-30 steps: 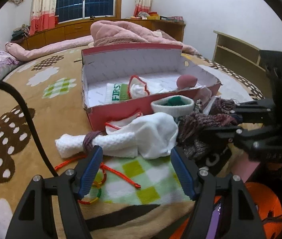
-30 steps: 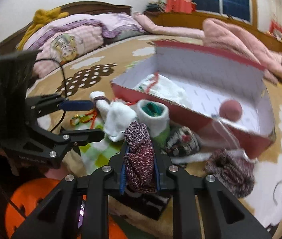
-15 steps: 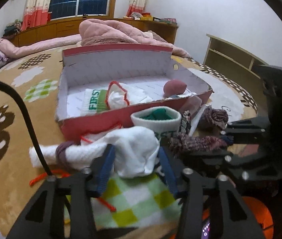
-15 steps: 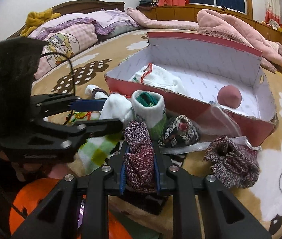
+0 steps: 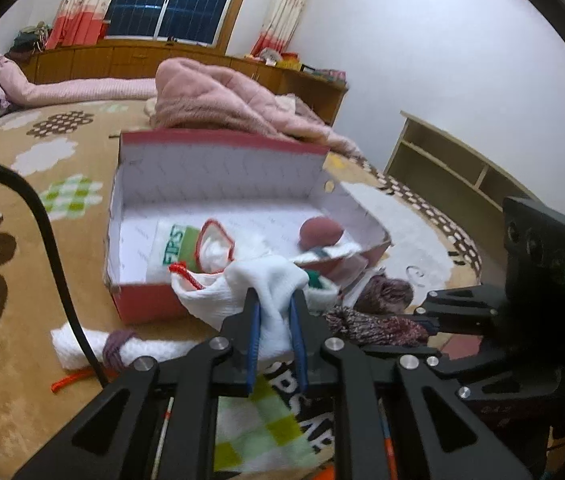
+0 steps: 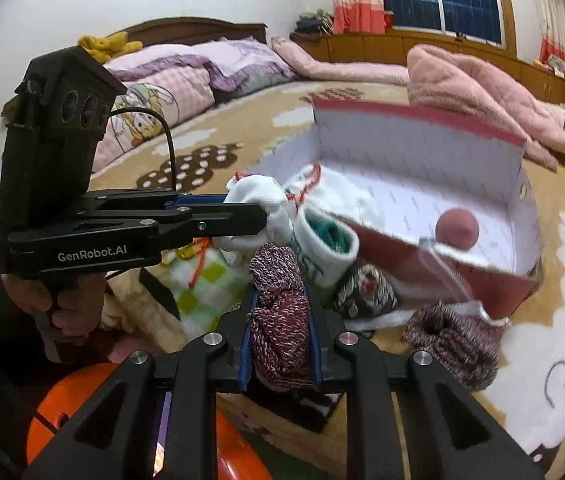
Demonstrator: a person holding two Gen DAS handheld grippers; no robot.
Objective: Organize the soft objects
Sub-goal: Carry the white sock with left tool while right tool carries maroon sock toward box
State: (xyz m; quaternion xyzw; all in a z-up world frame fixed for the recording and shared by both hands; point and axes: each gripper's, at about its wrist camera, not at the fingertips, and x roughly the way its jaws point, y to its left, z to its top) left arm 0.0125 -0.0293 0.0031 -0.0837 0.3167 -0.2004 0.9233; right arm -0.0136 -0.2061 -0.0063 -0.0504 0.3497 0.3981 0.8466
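Observation:
My left gripper (image 5: 275,300) is closing on a white sock (image 5: 258,292) with a red cord; its pads press the cloth, which hangs lifted off the bedspread in front of the red shoebox (image 5: 150,300). From the right wrist view the left gripper (image 6: 260,210) holds that white sock (image 6: 260,196) by the box's near corner. My right gripper (image 6: 280,312) is shut on a maroon knitted sock (image 6: 278,320). Inside the red shoebox (image 6: 490,280) lie white socks (image 5: 186,240) and a pink ball (image 6: 457,228). A white-green rolled sock (image 6: 324,248) stands beside the box.
A rolled white towel (image 5: 94,346) with a purple band lies on the brown bedspread (image 5: 22,208), a green checked cloth (image 5: 254,428) at the near edge. Another maroon sock (image 6: 454,344) and a patterned one (image 6: 366,292) lie before the box. A pink blanket (image 5: 226,100) is heaped behind.
The left gripper's jaws have come together on the white sock and lifted it up toward the box. The right gripper has kept its hold on the maroon sock and stayed nearly still.

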